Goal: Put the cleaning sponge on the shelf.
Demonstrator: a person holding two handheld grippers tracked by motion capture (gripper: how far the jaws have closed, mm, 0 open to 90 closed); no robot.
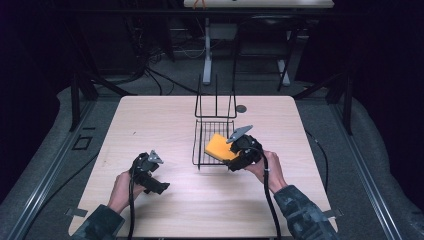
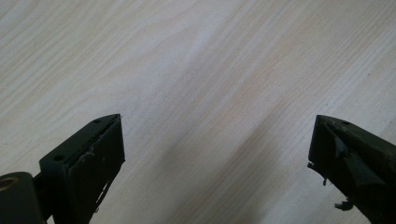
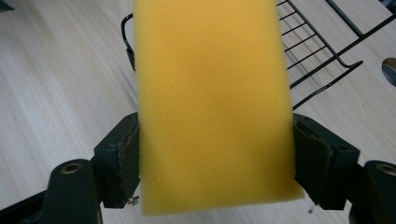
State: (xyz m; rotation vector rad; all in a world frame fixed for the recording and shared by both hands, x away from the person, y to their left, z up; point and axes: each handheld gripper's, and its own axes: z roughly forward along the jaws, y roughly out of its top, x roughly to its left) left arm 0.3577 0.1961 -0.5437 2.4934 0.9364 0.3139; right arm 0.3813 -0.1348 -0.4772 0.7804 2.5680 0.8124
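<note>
A yellow sponge [image 1: 220,147] hangs over the near right part of a black wire rack [image 1: 204,131] in the middle of the table. My right gripper [image 1: 239,156] is shut on the sponge from the right. In the right gripper view the sponge [image 3: 210,98] stands flat between both jaws, pressed at its two long edges, with the rack's wires [image 3: 322,51] behind it. My left gripper [image 1: 156,184] rests low over the table at the front left, a good way from the rack. Its jaws stand wide open in the left gripper view, with bare wood [image 2: 210,93] between them.
The wooden table [image 1: 150,120] has bare room on its left half and near edge. The rack has a tall upright wire back [image 1: 216,97] at its far side. A small dark round spot [image 1: 241,108] lies on the table behind the rack. Dark floor surrounds the table.
</note>
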